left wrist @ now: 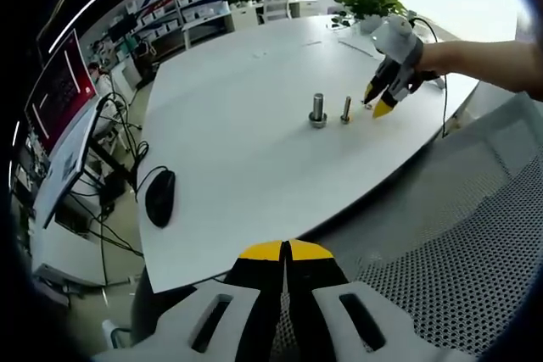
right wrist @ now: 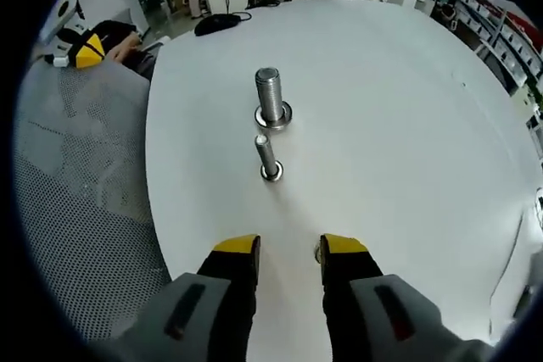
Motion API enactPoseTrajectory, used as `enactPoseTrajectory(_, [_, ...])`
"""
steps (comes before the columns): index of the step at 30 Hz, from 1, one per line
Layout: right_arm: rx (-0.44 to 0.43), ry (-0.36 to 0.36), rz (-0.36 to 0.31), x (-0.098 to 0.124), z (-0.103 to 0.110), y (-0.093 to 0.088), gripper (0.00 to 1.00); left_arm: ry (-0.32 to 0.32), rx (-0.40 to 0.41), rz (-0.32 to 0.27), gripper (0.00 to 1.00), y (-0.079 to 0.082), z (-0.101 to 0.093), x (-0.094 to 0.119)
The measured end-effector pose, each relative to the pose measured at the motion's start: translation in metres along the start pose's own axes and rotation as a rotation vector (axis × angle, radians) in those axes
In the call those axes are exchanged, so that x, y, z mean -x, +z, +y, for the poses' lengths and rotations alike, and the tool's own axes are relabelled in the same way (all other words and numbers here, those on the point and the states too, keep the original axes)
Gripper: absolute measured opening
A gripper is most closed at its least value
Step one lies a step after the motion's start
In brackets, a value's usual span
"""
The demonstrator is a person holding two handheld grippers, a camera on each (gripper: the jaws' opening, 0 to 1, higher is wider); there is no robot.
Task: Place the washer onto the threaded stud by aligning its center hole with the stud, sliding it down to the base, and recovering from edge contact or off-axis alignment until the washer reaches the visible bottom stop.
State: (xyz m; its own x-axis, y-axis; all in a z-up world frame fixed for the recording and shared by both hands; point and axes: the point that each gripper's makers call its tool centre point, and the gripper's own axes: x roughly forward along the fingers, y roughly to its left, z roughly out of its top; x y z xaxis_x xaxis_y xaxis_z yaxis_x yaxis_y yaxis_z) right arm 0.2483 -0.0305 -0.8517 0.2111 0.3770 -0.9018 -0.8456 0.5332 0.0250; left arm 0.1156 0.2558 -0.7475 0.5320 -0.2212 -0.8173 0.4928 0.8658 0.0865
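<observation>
Two studs [right wrist: 270, 99] upright on table [right wrist: 407, 125], right gripper [right wrist: 288, 247] open, low before them

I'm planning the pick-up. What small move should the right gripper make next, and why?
Probably shift the right gripper slightly to its right and close on the small grey piece by its fingertip, seemingly the washer. Its jaws stand open and empty, and the smaller stud and larger stud stand upright just ahead.

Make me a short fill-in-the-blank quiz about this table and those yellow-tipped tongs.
1. Beside the thick silver threaded stud on the white table stands a thin one, making ___ studs.
2. The right tongs are open; the left tongs are ___.
3. The oval computer mouse near the table's edge is coloured ___.

Missing words: two; shut; black.
</observation>
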Motion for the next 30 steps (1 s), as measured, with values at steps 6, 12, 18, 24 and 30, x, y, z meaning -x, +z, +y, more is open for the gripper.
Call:
enactPoseTrajectory(6, [-0.065,-0.007,0.051,0.003,-0.009,-0.019,0.30,0.001,-0.001,-0.004,0.00,0.000,0.000,0.001])
enactPoseTrajectory(12, [-0.042,0.004,0.112,-0.005,-0.014,-0.026,0.29,0.002,-0.002,-0.008,0.00,0.001,0.000,0.001])
enactPoseTrajectory(18, [0.064,-0.020,0.188,-0.008,-0.017,-0.021,0.24,0.003,-0.002,-0.009,0.00,0.001,0.001,0.001])
enactPoseTrajectory(24, [0.098,-0.004,0.202,-0.011,-0.018,-0.016,0.24,0.004,-0.002,-0.011,0.00,0.002,0.001,0.001])
enactPoseTrajectory(30, [0.133,0.000,0.241,-0.013,-0.018,-0.014,0.23,0.008,0.001,-0.024,0.00,0.004,0.002,0.002])
